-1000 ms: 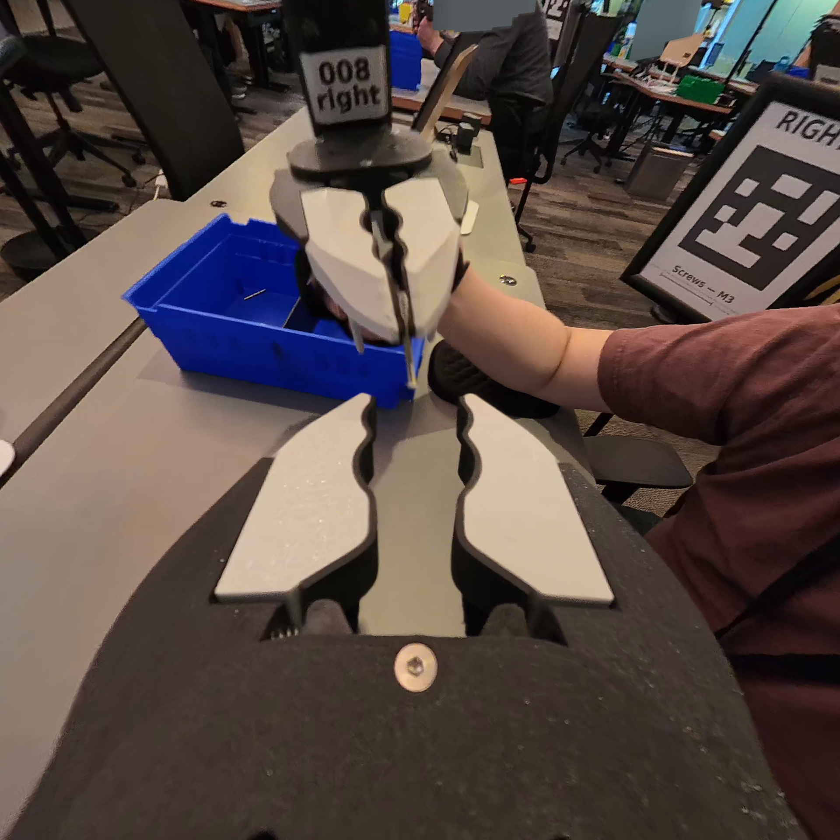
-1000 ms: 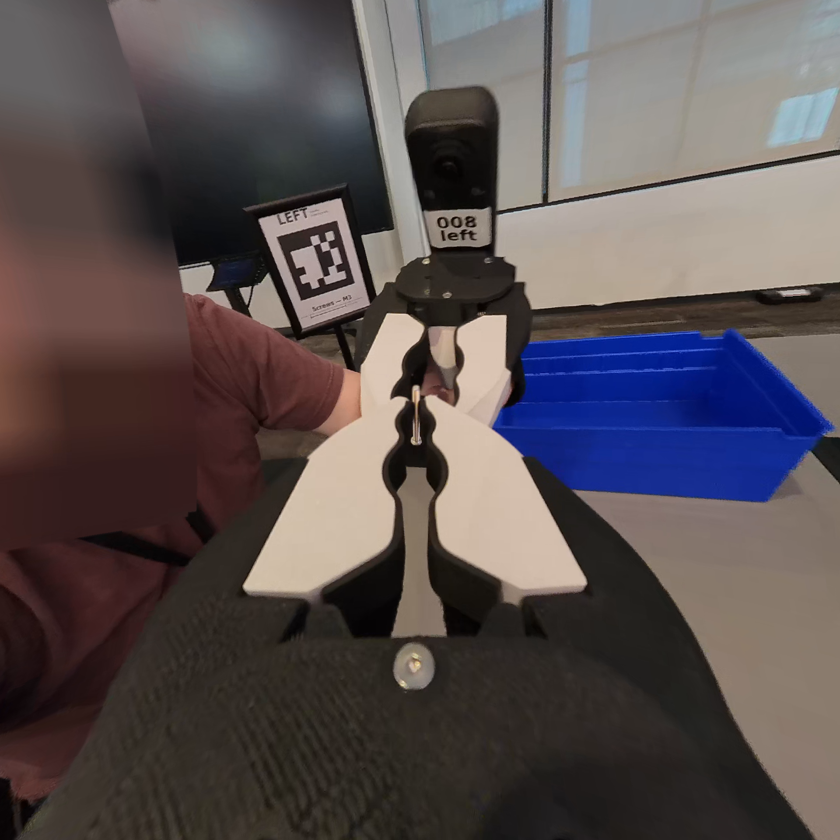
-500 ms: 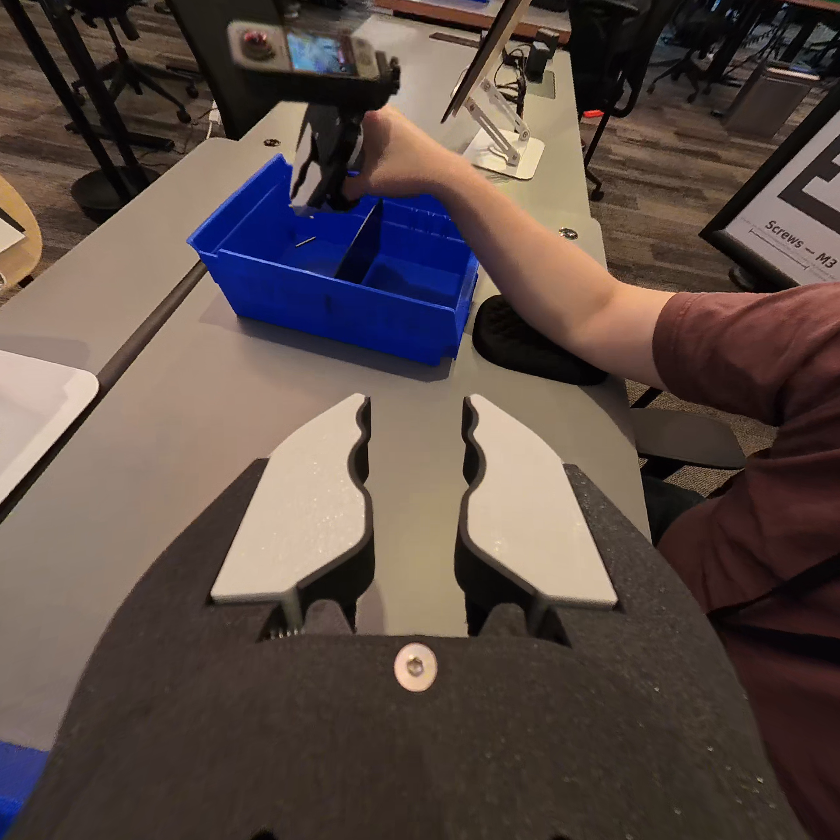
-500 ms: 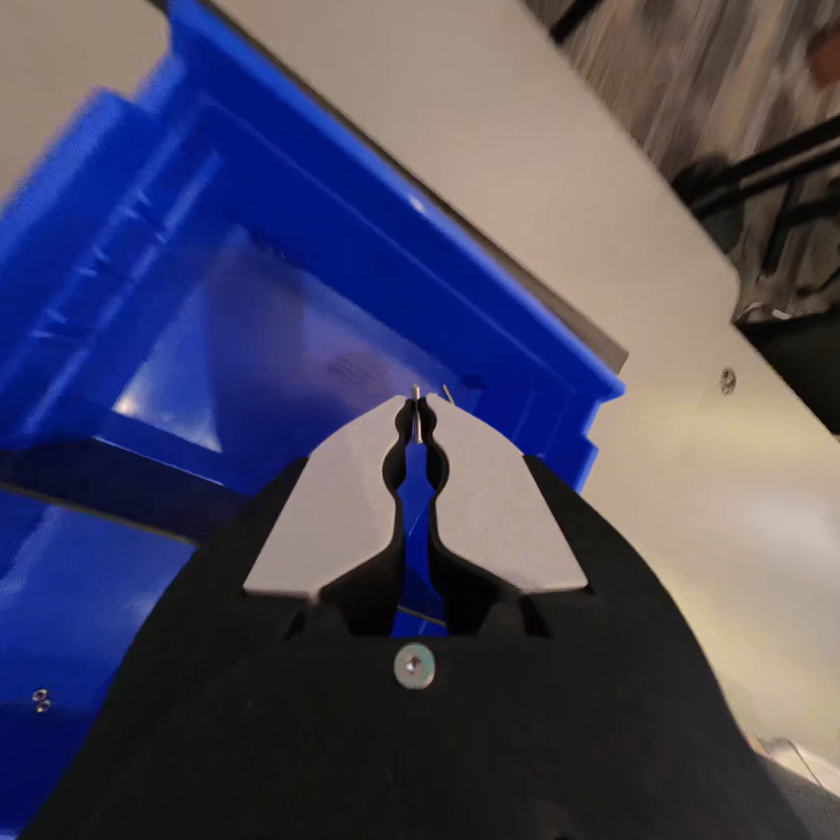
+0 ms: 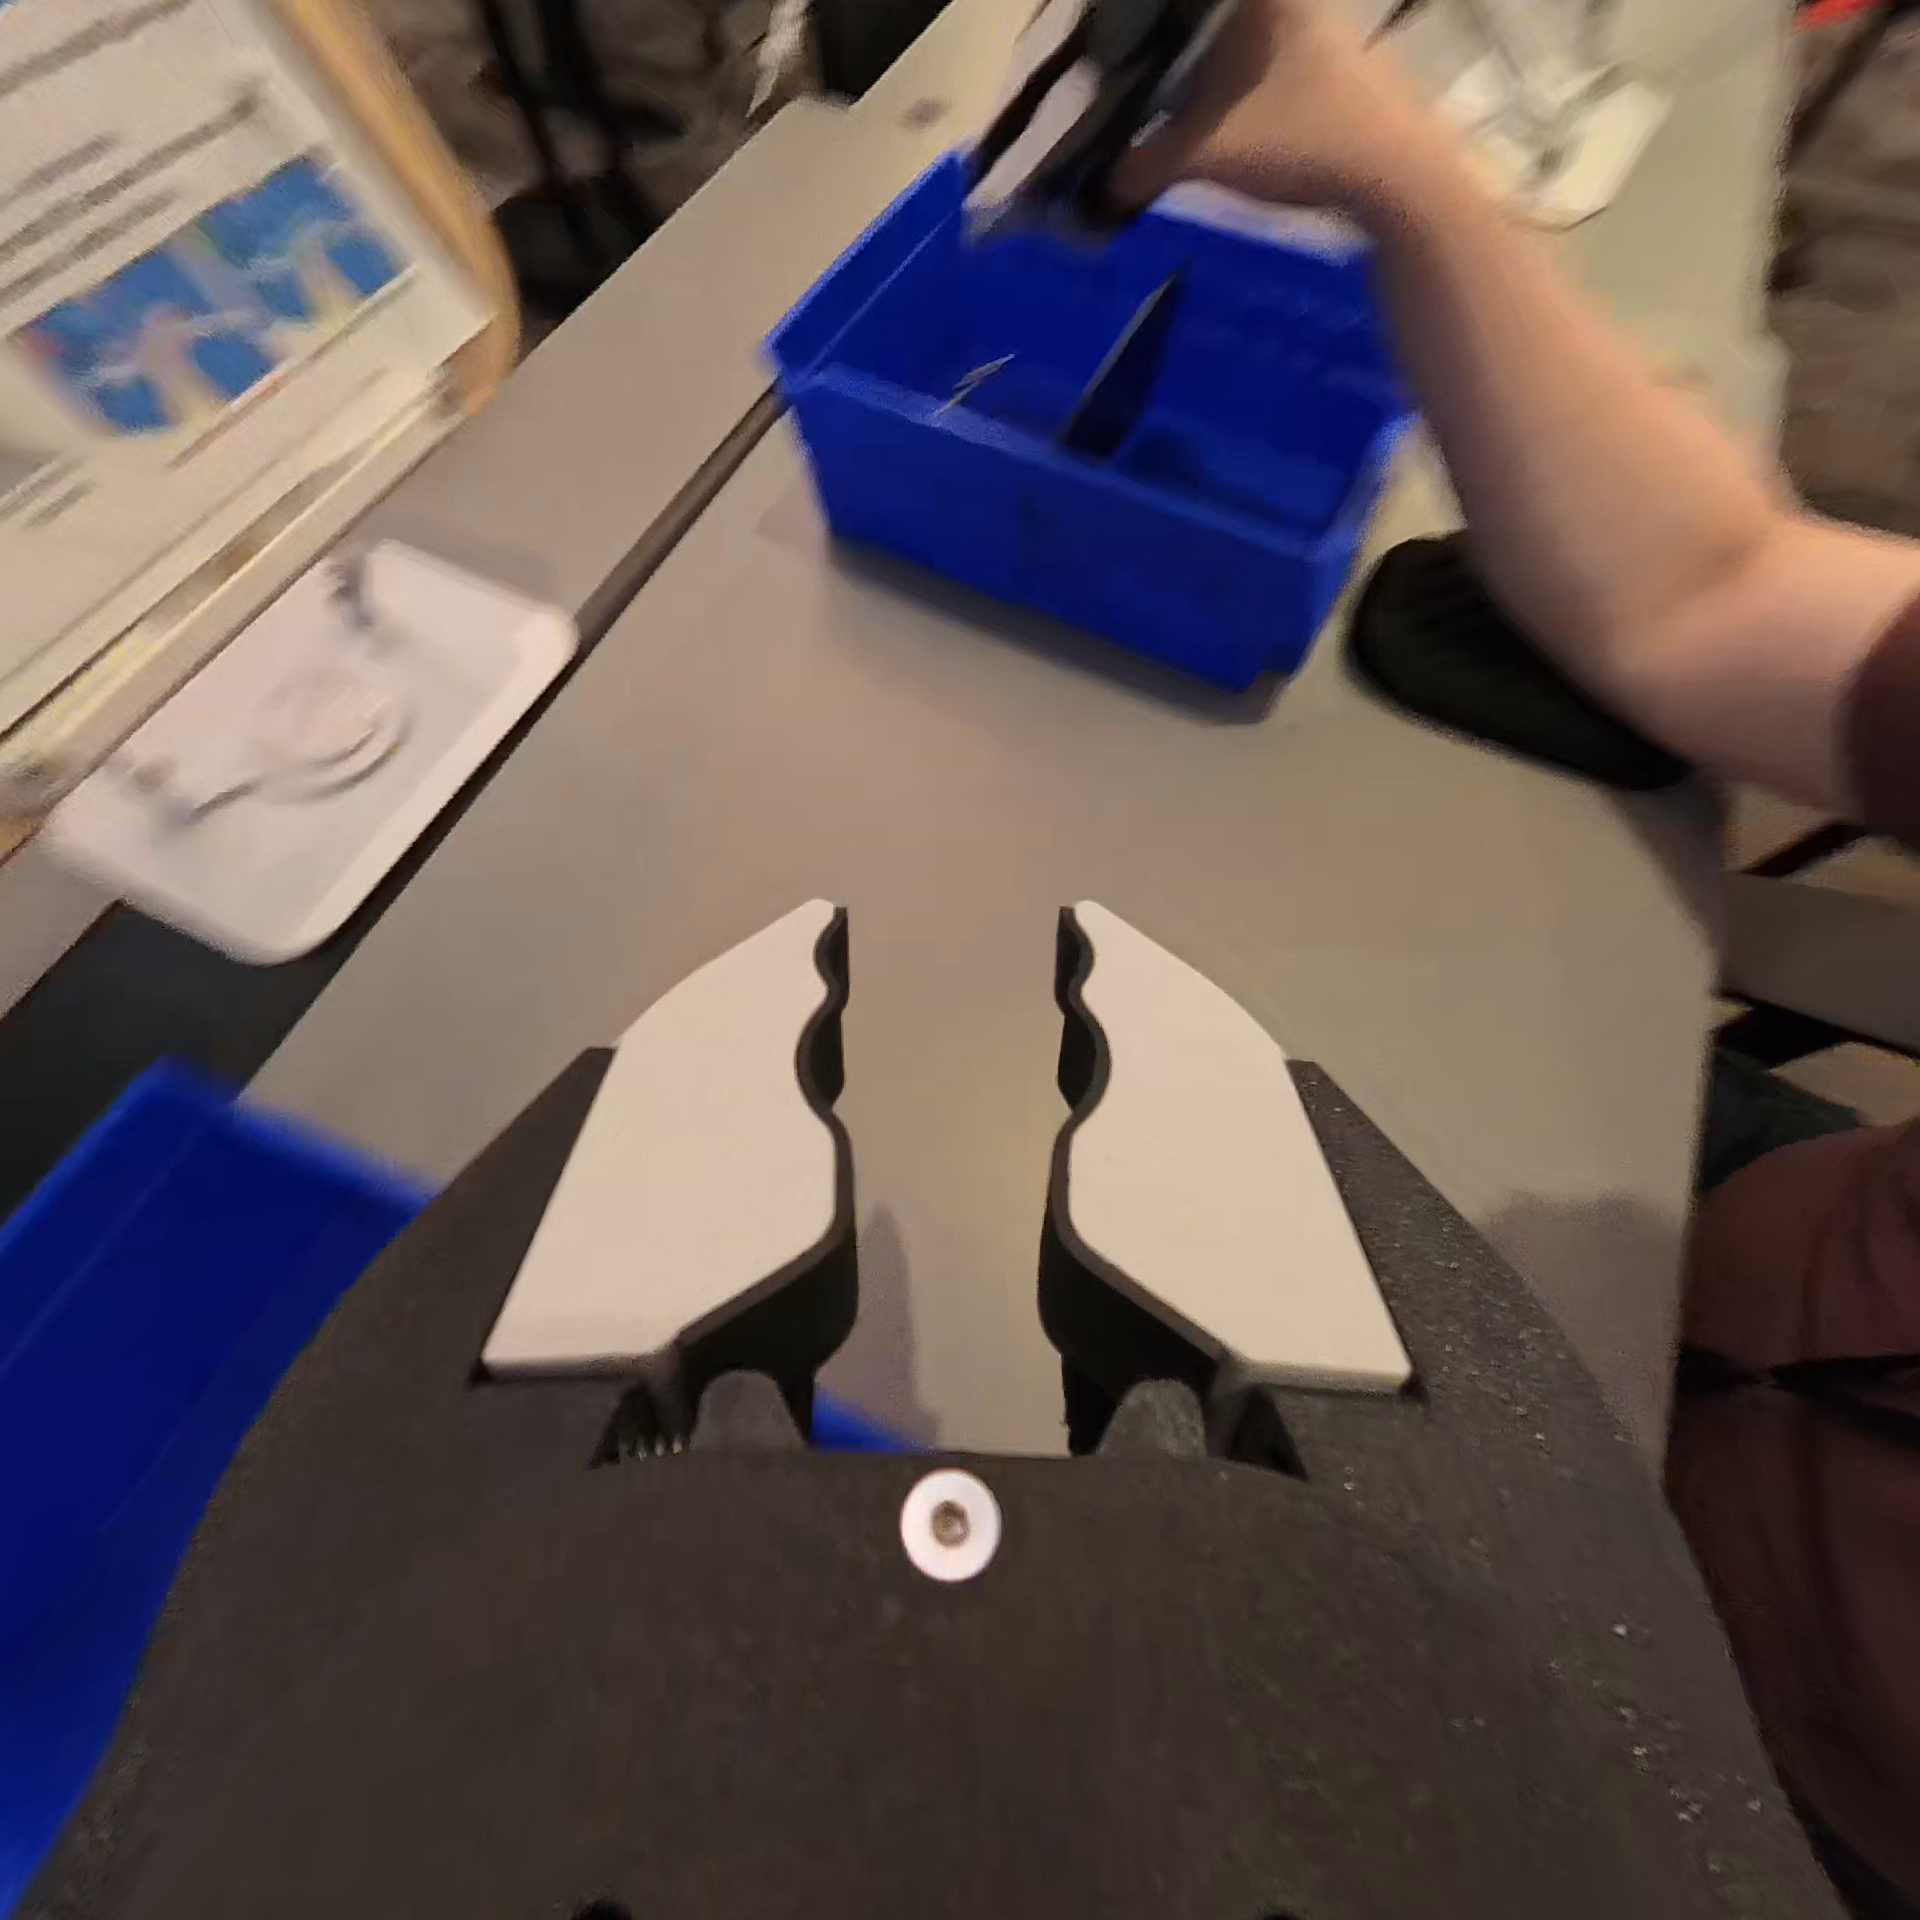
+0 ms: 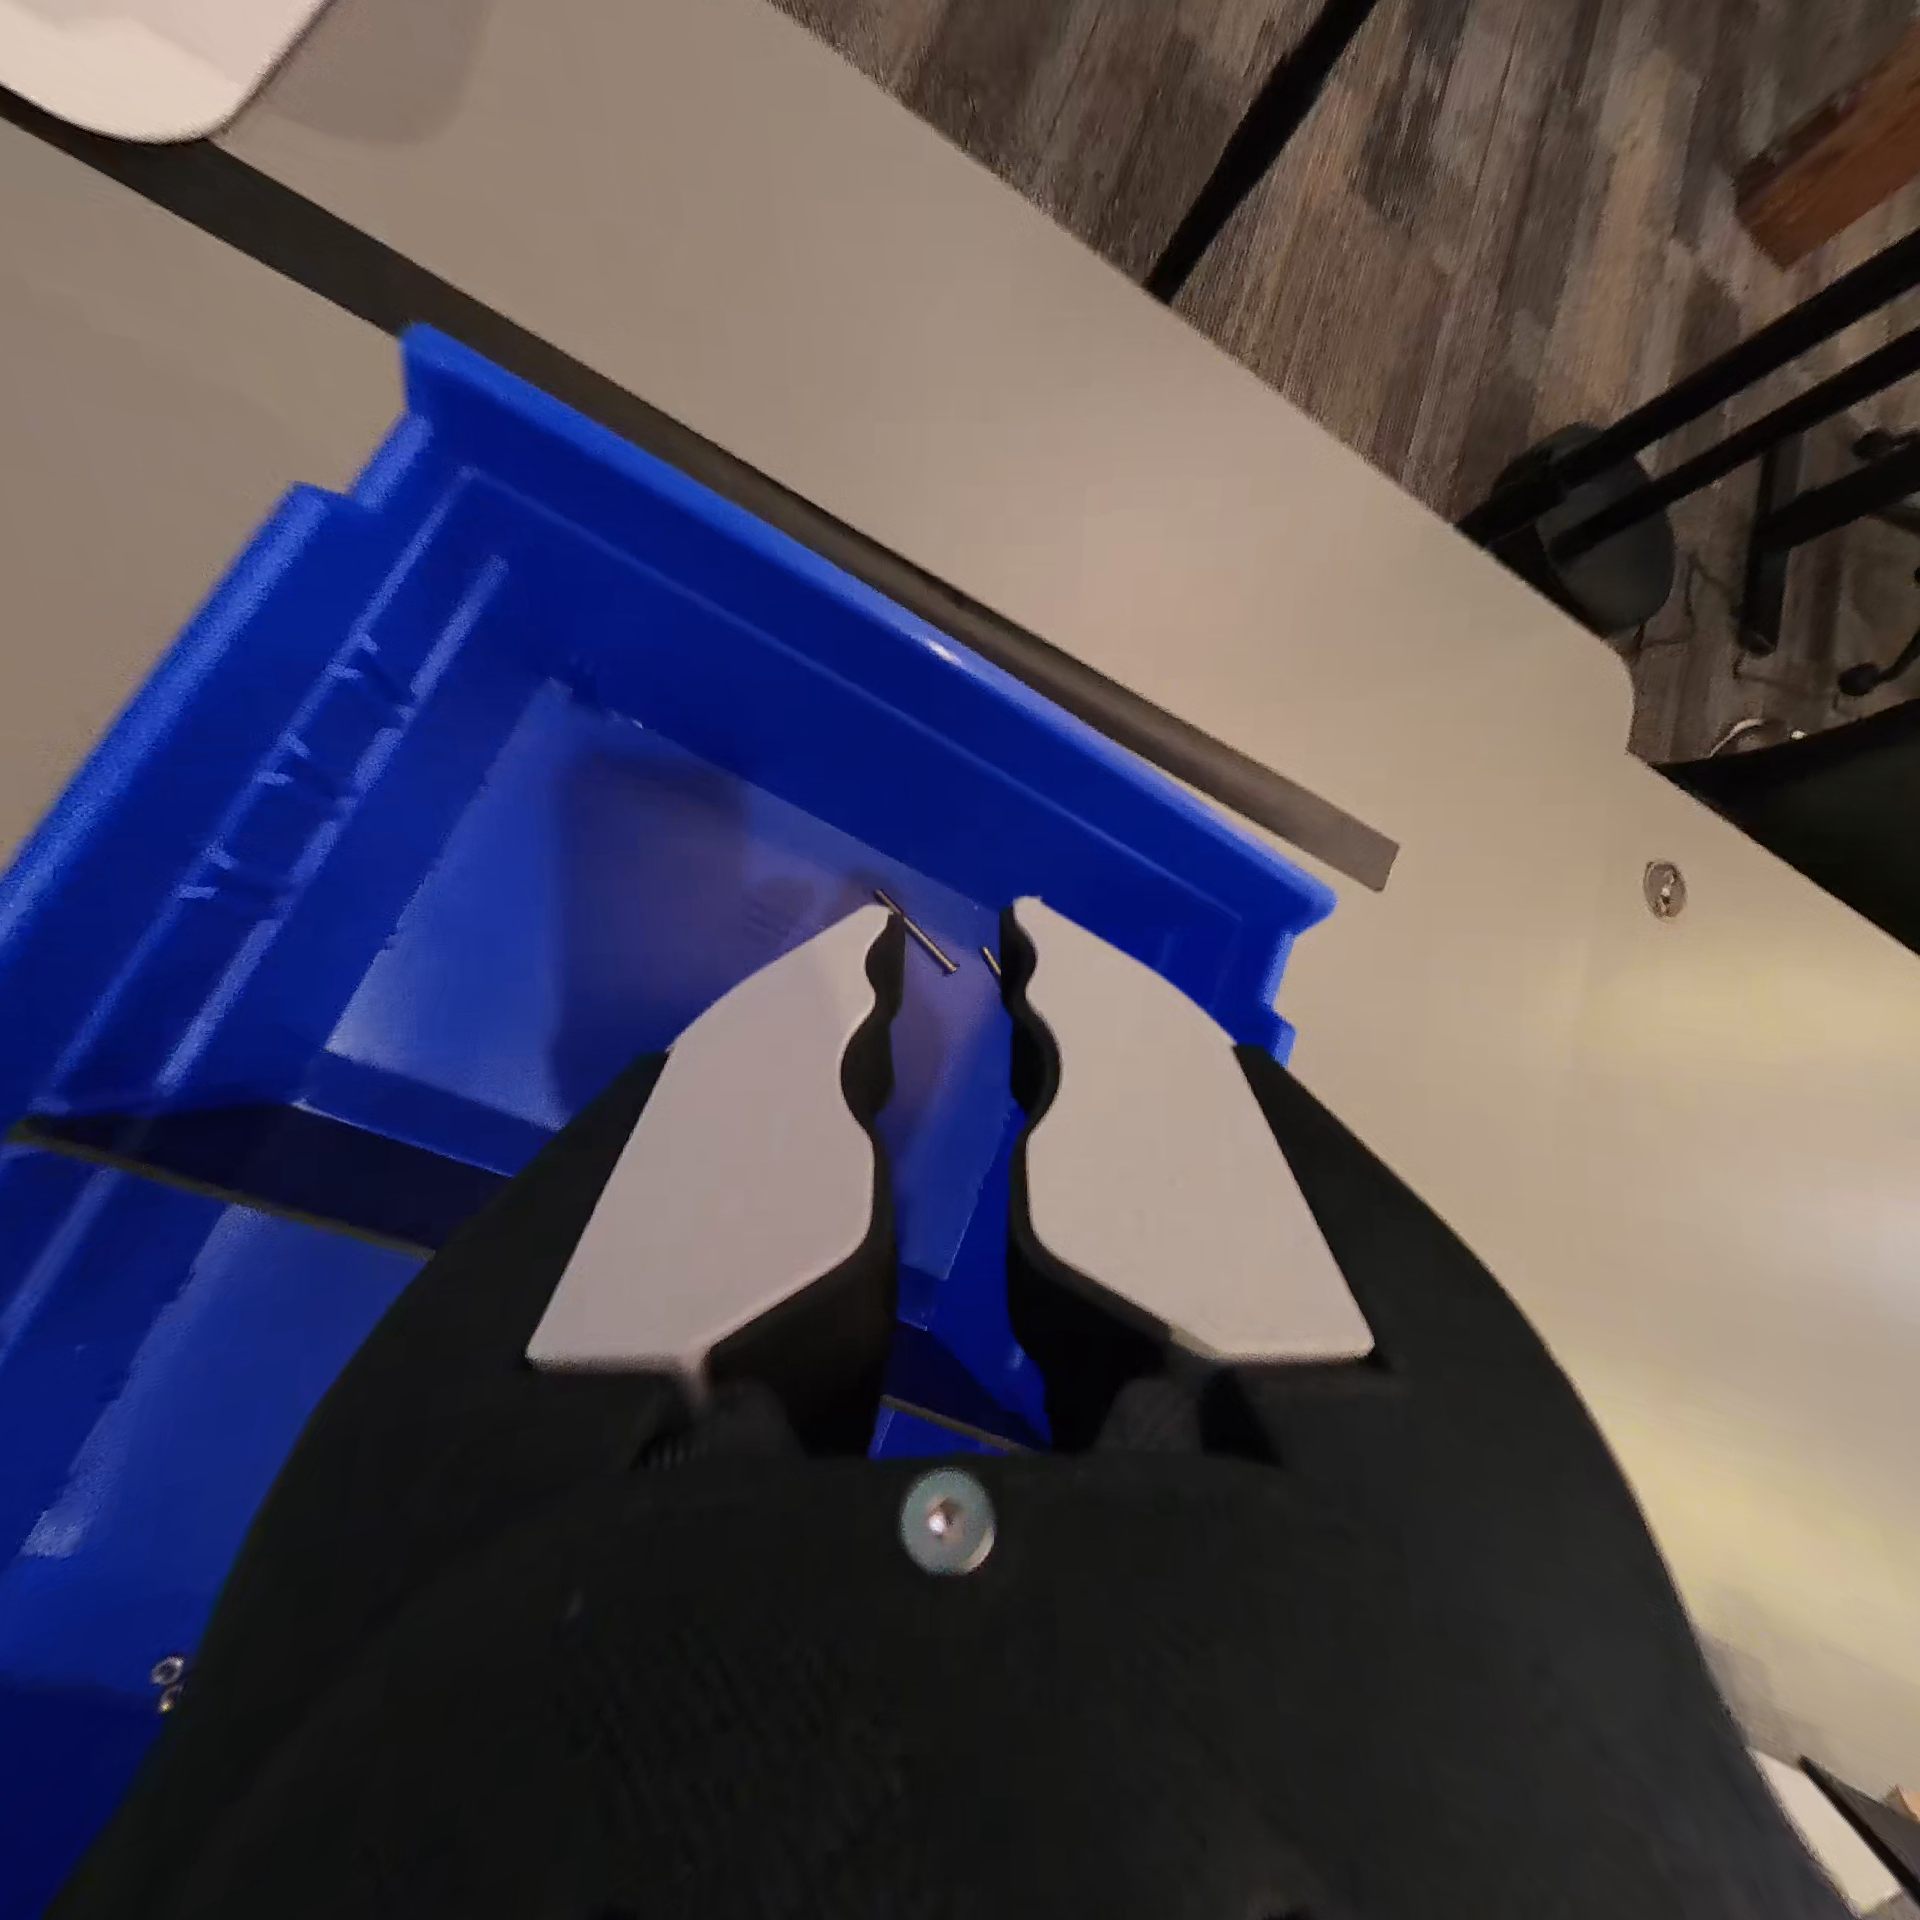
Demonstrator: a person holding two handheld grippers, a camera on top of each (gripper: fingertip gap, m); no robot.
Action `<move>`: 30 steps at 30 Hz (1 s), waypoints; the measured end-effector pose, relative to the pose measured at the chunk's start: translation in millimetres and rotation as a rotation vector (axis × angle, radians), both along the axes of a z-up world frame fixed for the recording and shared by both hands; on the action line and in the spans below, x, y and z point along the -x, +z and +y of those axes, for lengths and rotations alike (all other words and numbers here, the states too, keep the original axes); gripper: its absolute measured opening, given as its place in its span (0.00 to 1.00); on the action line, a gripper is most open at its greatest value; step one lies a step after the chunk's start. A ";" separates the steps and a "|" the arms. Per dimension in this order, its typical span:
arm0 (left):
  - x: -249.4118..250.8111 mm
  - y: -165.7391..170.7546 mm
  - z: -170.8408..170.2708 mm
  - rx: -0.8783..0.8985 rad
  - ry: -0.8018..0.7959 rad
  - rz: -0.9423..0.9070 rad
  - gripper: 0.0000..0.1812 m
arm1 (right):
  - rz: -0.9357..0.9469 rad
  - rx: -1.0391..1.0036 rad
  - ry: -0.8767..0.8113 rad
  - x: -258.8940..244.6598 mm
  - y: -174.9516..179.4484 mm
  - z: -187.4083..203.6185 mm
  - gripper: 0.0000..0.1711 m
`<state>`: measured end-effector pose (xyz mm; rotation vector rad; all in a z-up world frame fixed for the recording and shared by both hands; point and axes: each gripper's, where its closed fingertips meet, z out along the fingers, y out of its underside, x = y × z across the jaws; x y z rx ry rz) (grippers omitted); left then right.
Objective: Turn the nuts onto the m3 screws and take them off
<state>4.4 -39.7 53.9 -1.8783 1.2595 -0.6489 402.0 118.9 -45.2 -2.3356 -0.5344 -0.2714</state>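
My right gripper (image 6: 951, 914) is open over the far compartment of a blue bin (image 6: 831, 665). A thin metal screw (image 6: 914, 932) shows loose between its fingertips, inside the bin, with neither pad pressing on it. A second screw (image 6: 992, 961) lies beside it, partly hidden by the right finger. Two small nuts (image 6: 166, 1683) lie in a nearer compartment. My left gripper (image 5: 951, 914) is open and empty above the grey table (image 5: 935, 727). In the left wrist view the bin (image 5: 1039, 520) stands ahead, with the screws (image 5: 971, 384) inside and the right gripper (image 5: 1081, 135) above it.
A white tray (image 5: 291, 748) sits on the neighbouring table at the left, below a standing sign (image 5: 208, 260). A second blue bin (image 5: 156, 1299) is close at the lower left. The person's arm (image 5: 1558, 468) reaches over the table's right edge. A dark seam (image 6: 935, 613) divides the tables behind the bin. Spacing between my two grippers at the tips: around 45 cm.
My right gripper carried the screw from in front of the left gripper to the bin, then opened and let it go. My left gripper stayed open and swung left.
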 end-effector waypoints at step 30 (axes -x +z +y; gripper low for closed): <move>174.4 -208.0 93.4 0.705 0.770 0.532 0.12 | -0.189 0.026 0.117 37.7 -5.6 -2.4 0.15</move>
